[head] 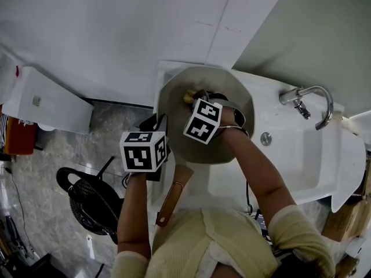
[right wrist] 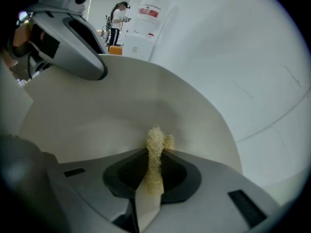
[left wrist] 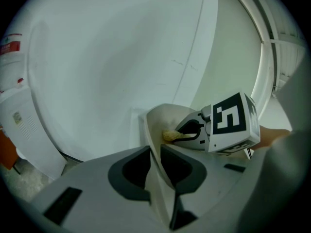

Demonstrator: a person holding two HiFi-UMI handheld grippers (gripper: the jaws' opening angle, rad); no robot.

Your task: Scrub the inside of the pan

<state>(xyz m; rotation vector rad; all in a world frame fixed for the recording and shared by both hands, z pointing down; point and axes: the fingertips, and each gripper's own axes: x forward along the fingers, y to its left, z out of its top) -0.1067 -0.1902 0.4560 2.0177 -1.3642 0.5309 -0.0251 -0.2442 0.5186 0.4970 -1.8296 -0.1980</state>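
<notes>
Pan (head: 174, 112): beige, over the left end of the white sink (head: 301, 155); its brown handle (head: 173, 194) points back toward the person holding the grippers.
Left gripper (left wrist: 156, 169): jaws clamped on the pan's rim, with the wall edge-on between them.
Right gripper (right wrist: 154, 171): inside the pan, jaws closed on a straw-coloured scrubber (right wrist: 155, 147) whose tip touches the inner wall.
Head view alone: the tap (head: 307, 100) to the pan's right, the handle, and both forearms reaching in.
Left gripper view alone: the grip on the rim, and the right gripper's marker cube (left wrist: 233, 123) over the pan's bowl.
Right gripper view alone: the scrubber's fibres up close; beyond the pan's far rim, a water bottle (right wrist: 151, 8) and a standing person (right wrist: 116, 21).
Writing: the bottle's red label is too small to read. Another red label (left wrist: 10, 46), far left of the pan, is also unreadable.
</notes>
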